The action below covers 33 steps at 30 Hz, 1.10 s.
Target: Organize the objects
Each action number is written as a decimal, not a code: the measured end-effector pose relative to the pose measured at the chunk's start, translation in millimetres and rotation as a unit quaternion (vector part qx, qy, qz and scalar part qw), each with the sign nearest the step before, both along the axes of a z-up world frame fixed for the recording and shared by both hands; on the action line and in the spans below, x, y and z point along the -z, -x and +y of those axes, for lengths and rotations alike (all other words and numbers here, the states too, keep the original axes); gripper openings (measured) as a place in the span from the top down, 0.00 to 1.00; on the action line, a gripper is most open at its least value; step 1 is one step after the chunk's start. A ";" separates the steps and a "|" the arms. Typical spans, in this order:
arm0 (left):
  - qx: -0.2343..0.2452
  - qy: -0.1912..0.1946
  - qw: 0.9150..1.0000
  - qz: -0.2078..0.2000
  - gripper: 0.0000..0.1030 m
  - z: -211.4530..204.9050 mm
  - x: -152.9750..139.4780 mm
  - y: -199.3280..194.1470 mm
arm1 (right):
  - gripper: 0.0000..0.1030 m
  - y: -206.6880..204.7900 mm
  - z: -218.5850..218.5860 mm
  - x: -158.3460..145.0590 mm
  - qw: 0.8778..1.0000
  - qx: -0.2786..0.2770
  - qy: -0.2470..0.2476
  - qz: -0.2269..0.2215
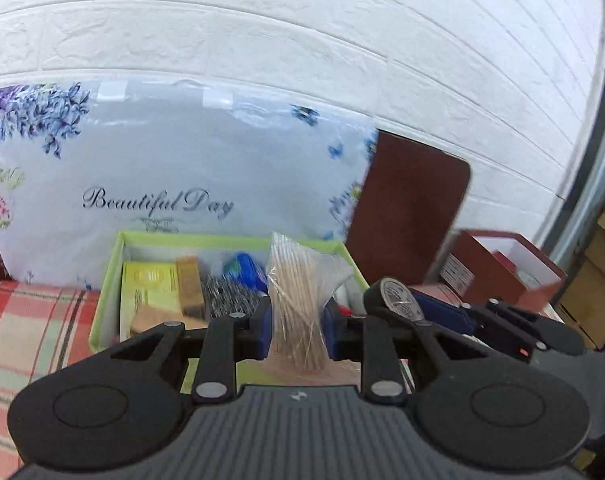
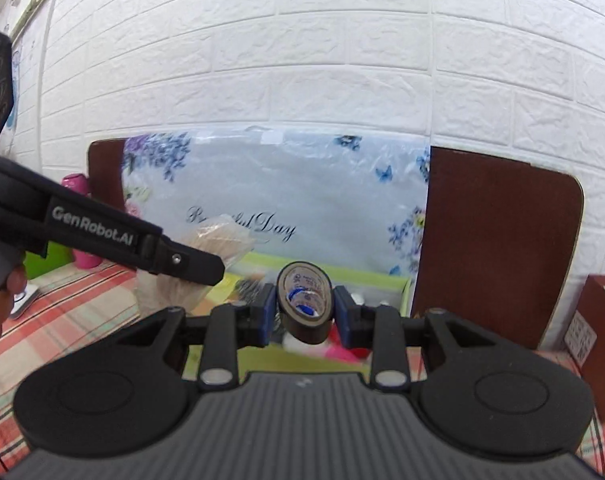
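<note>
My left gripper (image 1: 298, 330) is shut on a clear bag of wooden sticks (image 1: 298, 292) and holds it upright over the light green box (image 1: 106, 280). The box holds a yellow packet (image 1: 148, 284), a brown carton and a blue item. My right gripper (image 2: 304, 314) is shut on a black roll of tape (image 2: 304, 300) and holds it on edge above the box's right part (image 2: 402, 292). The tape also shows in the left wrist view (image 1: 394, 292), right of the bag. The left gripper's body (image 2: 102, 232) and the bag (image 2: 218, 240) show at the left of the right wrist view.
A floral "Beautiful Day" packet (image 1: 162, 184) leans on the white brick wall behind the box. A brown board (image 2: 494, 248) stands to its right. A dark red open box (image 1: 502, 272) sits at the right. A pink bottle (image 2: 76, 188) stands far left on the plaid cloth (image 1: 30, 320).
</note>
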<state>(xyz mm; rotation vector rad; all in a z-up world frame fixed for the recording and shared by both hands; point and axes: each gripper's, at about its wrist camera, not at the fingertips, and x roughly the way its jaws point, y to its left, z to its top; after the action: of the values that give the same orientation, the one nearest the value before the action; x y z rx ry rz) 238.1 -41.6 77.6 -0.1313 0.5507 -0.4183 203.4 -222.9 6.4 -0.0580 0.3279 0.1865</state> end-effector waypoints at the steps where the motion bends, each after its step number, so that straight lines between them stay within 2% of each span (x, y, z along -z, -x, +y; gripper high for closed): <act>1: -0.007 0.001 1.000 0.000 0.75 0.1 0.2 -9.1 | 0.71 -11.1 -0.5 0.2 1.000 0.003 0.006 -0.001; 4: -0.017 0.012 1.000 -0.004 0.73 -0.8 5.4 -36.9 | 0.70 -39.3 0.4 6.9 1.000 0.005 0.024 -0.011; 5: -0.019 0.012 1.000 -0.010 0.57 0.2 10.0 -44.5 | 0.56 -48.4 1.1 12.6 0.999 0.003 0.030 -0.012; 6: -0.021 0.008 1.000 -0.006 0.24 1.0 15.7 -50.6 | 0.40 -57.2 2.1 19.9 0.999 0.002 0.034 -0.002; 7: -0.039 0.000 0.999 0.008 0.15 5.8 22.7 -56.3 | 0.15 -63.7 2.2 27.9 0.999 0.007 0.033 0.012; 8: -0.060 -0.001 0.998 0.014 0.14 11.3 30.0 -55.6 | 0.13 -63.7 1.6 35.0 0.999 0.015 0.030 0.016; 10: -0.068 0.007 0.998 0.008 0.14 24.1 41.5 -47.2 | 0.11 -54.2 -0.1 46.4 1.000 0.014 0.020 0.010; 11: -0.071 0.009 0.997 0.003 0.14 29.8 46.0 -41.7 | 0.03 -48.0 -0.2 50.7 1.000 0.017 0.018 0.005; 12: -0.079 0.005 0.997 -0.002 0.14 34.2 49.6 -35.7 | 0.00 -41.7 0.4 54.4 1.000 0.024 0.019 0.000; 18: -0.108 -0.013 0.994 -0.030 0.13 44.8 51.0 -4.6 | 0.00 -13.0 2.7 62.3 0.999 0.044 0.011 0.013; 21: -0.127 -0.010 0.991 -0.044 0.13 48.5 41.4 16.4 | 0.00 1.8 3.6 54.7 0.998 0.049 0.004 0.028; 25: -0.153 -0.043 0.985 -0.064 0.10 46.8 25.1 55.2 | 0.00 30.0 5.2 40.6 0.997 0.065 -0.001 0.043; 27: -0.155 -0.059 0.984 -0.057 0.03 45.5 20.9 74.1 | 0.00 47.3 6.8 35.1 0.996 0.072 -0.007 0.048; 33: -0.157 -0.102 0.982 -0.029 0.03 35.3 31.0 119.1 | 0.00 93.1 13.4 34.8 0.994 0.087 -0.010 0.072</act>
<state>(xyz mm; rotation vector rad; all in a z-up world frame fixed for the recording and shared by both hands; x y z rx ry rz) 119.0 -6.3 46.6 -0.0070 0.5015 -0.0561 110.3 -209.6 -28.5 0.0033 0.4720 0.0217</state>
